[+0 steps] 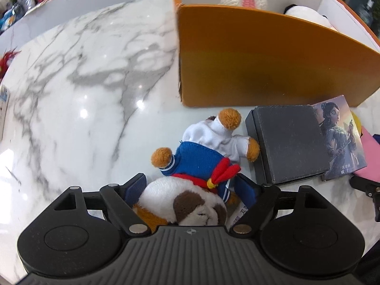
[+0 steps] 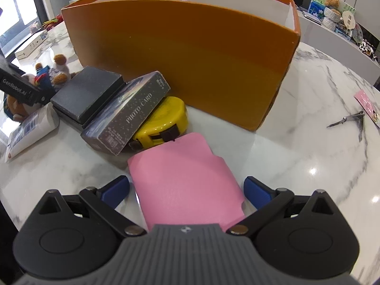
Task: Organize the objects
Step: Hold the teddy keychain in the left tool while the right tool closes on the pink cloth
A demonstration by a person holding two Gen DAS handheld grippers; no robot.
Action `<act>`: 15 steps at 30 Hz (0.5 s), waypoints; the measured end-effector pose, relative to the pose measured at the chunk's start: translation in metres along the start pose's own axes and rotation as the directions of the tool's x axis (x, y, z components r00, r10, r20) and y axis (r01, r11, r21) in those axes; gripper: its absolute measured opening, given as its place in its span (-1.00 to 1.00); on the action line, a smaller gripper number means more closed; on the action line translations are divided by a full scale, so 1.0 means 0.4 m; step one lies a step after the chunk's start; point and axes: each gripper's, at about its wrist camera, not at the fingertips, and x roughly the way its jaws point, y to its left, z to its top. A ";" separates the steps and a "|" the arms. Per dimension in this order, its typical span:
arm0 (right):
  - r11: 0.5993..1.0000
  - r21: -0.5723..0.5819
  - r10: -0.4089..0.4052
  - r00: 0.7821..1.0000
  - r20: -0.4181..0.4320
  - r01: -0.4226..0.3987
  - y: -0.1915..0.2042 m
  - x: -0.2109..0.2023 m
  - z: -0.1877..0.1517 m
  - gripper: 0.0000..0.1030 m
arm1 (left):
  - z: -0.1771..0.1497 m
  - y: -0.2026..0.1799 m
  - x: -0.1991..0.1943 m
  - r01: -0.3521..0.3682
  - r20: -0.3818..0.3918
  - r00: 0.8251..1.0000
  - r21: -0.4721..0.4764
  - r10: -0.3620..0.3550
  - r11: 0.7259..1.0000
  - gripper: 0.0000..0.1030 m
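A plush dog in a blue and white sailor suit (image 1: 201, 161) lies on the marble table (image 1: 83, 83). Its head sits between the fingers of my left gripper (image 1: 190, 187), which stands open around it. An orange box (image 1: 261, 59) with soft toys inside stands behind. In the right wrist view a pink case (image 2: 187, 185) lies flat between the blue pads of my right gripper (image 2: 187, 187), which is open, with gaps on both sides. The orange box (image 2: 190, 54) stands beyond it.
A black box (image 2: 87, 92), a photo-card box (image 2: 128, 111) and a yellow tape measure (image 2: 163, 123) lie against the orange box. A white tube (image 2: 28, 130) lies left. Small metal scissors (image 2: 351, 121) and a pink card (image 2: 368, 104) lie right.
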 end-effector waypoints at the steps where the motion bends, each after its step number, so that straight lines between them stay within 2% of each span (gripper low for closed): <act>1: 1.000 0.008 -0.005 1.000 0.004 0.005 0.001 0.001 0.000 0.99 | -0.004 0.001 -0.002 -0.002 0.006 1.000 -0.010 0.002 1.000 0.77; 6: 1.000 0.025 -0.016 1.000 0.017 0.016 -0.010 0.005 0.003 0.95 | -0.014 0.009 0.005 -0.016 0.029 0.999 -0.040 0.017 0.999 0.51; 8: 0.999 0.037 -0.025 0.999 0.024 0.024 -0.015 0.002 0.004 0.86 | 0.002 -0.005 0.006 -0.019 0.028 0.999 -0.043 0.020 0.999 0.42; 15: 0.998 0.044 -0.040 0.999 0.028 0.039 -0.022 0.007 0.011 0.81 | 0.009 -0.021 0.000 -0.043 0.029 0.999 -0.036 0.045 0.998 0.28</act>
